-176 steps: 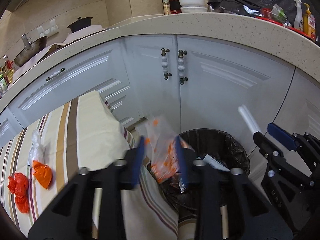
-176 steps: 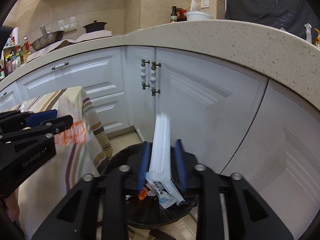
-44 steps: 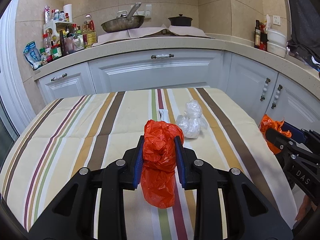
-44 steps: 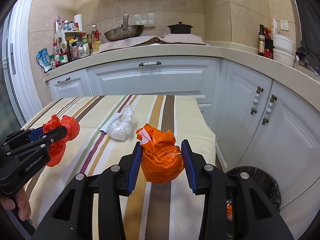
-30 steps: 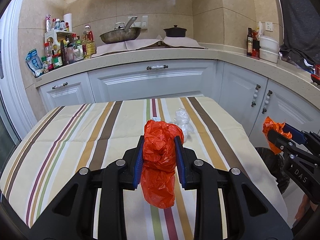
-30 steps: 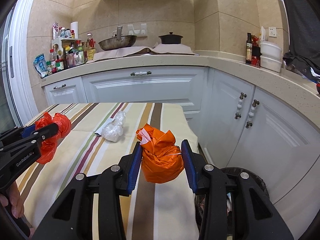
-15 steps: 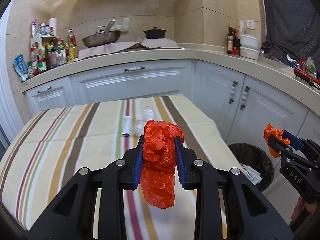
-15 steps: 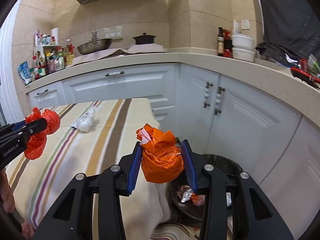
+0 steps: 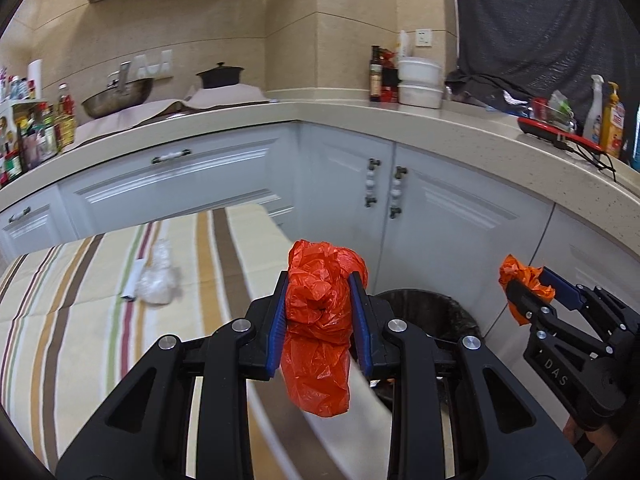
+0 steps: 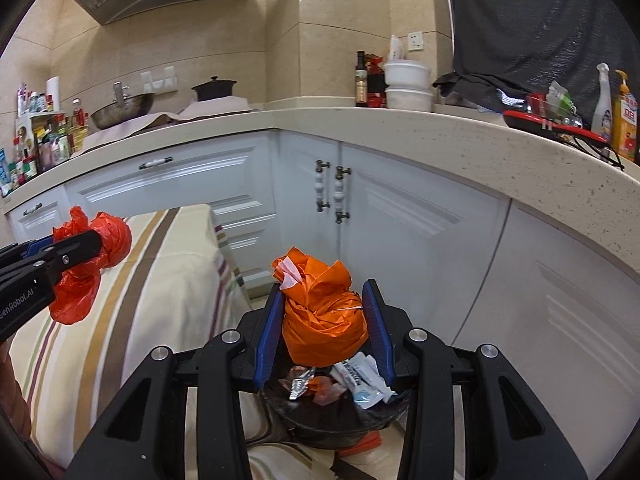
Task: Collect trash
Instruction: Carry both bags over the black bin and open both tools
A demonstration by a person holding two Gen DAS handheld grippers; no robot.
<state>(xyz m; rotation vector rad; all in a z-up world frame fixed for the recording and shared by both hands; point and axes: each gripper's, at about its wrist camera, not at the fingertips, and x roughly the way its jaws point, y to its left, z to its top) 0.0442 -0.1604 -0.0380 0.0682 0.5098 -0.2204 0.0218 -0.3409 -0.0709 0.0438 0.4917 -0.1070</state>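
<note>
Left gripper: the left gripper (image 9: 320,320) is clamped on a red plastic bag (image 9: 320,320), which is pinched between the blue pads and hangs down below them. In the right wrist view the same gripper (image 10: 86,246) is seen at the left edge, with the red bag (image 10: 94,264) held above the table.
Right gripper: the right gripper (image 10: 324,320) is closed around an orange plastic bag (image 10: 322,312), a knotted bundle pressed by both pads.
Orange bag, place: it is held directly above the bin (image 10: 332,420), in front of the white cupboard doors (image 10: 400,240).
Bin: a black-lined bin is seen on the floor beside the table's end; wrappers (image 10: 362,378) and other scraps are lying inside it.
Table: a striped cloth (image 9: 80,320) is spread over the table, and a clear crumpled bag (image 9: 158,278) is left lying on it, just beside a small white strip (image 9: 134,280).
Red bag, place: it is held over the table's edge, near the bin (image 9: 424,312) but not above its opening.
Worktop: a pan (image 9: 116,96), a black pot (image 9: 218,76), bottles and white bowls (image 9: 418,82) are standing along it.
</note>
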